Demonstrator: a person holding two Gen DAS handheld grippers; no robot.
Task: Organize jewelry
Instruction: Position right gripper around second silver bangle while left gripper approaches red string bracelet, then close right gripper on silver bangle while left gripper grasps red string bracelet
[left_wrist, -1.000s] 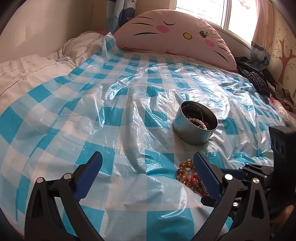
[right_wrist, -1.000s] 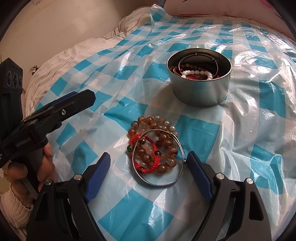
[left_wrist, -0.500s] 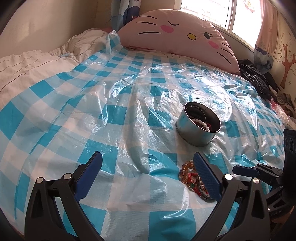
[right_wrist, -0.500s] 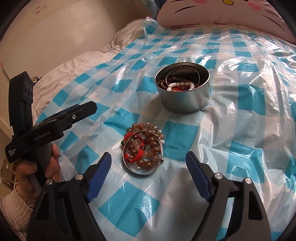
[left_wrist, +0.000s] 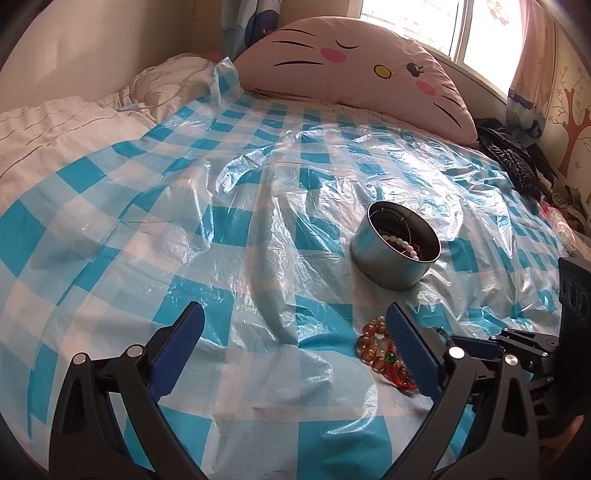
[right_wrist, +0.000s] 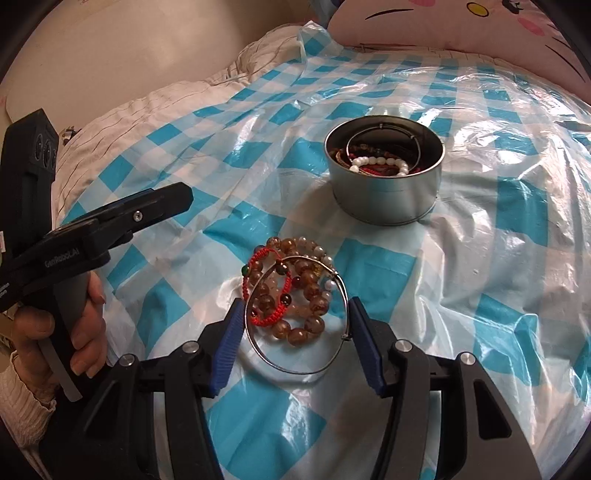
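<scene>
Several bracelets (right_wrist: 291, 291) lie between the right gripper's (right_wrist: 295, 328) closing jaws.

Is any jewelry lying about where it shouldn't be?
Yes: a tangled pile of bracelets lies loose on the checked plastic sheet, outside the round tin that holds the others. The right hand-held gripper is closing around it.

Heaped bracelets (right_wrist: 291, 295) near jewelry-filled tin (right_wrist: 384, 177)
</scene>
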